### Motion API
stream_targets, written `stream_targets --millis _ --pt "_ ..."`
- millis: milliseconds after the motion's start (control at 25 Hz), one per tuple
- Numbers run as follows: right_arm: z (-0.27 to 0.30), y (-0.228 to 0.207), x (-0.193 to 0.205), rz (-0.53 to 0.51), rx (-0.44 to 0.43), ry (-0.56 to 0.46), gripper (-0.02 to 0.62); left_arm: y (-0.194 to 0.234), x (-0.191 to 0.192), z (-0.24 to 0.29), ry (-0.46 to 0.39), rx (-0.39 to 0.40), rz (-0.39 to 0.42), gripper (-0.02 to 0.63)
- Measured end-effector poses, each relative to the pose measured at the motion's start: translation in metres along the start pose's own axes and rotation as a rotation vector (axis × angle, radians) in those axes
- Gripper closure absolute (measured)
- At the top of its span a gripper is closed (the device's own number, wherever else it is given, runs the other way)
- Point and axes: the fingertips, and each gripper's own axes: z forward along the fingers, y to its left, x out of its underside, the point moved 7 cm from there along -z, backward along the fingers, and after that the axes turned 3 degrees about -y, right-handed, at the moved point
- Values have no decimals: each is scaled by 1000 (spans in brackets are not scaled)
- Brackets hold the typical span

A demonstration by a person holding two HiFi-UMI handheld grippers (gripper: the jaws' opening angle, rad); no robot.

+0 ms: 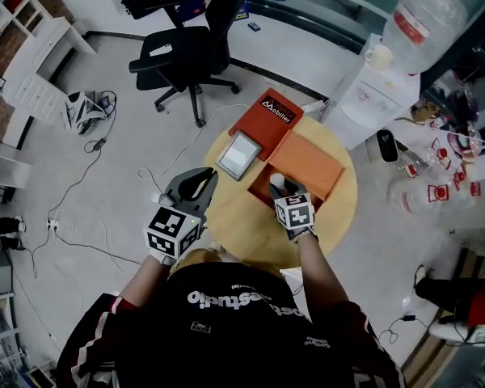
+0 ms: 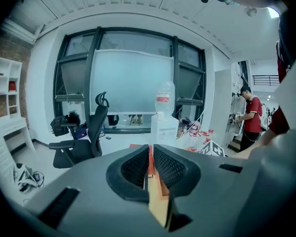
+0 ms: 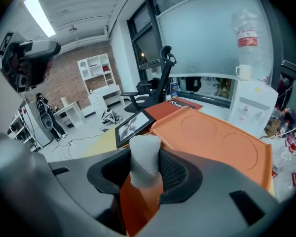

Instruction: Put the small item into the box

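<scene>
Pinched in my right hand-held gripper (image 3: 147, 163) is the small item (image 3: 144, 154), a white, mesh-textured lump that stands upright between the two dark ribbed pads and pokes out above them. From the head view it hangs over the near corner of the orange box (image 1: 307, 164), not resting in it. The box lies open on the round wooden bench (image 1: 242, 225), and its pale orange inner face shows two shallow pressed circles in the right gripper view.

Behind the box lies a darker red lid (image 1: 267, 120) with a white logo and lettering that looks like "Mobilier", though I cannot read it with certainty. A flat dark-framed panel (image 1: 238, 154) lies beside the lid and touches the box's left edge.

My left hand-held gripper (image 2: 150, 163) is off to the left at the bench's rim, pads pressed together with only a thin slit between them and nothing in it.

Beyond the bench stands a white water dispenser (image 1: 372, 95) with a clear bottle (image 1: 424, 14) on top. The bottle has a red label, but its print is too small to read.
</scene>
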Motion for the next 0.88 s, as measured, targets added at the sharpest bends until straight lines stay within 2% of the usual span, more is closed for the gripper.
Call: stream_targets --millis 240,440,680,880 --pt "16 3 4 -26 -33 38 405 0 9 -6 -7 -17 -111 563" --pt "27 0 12 -45 -50 77 405 3 16 -15 16 -65 -108 563" --pt "41 -5 30 -65 -52 147 403 2 21 -25 24 -87 -116 563" --pt "41 -4 29 -70 -34 145 402 3 22 -29 31 -96 -116 563"
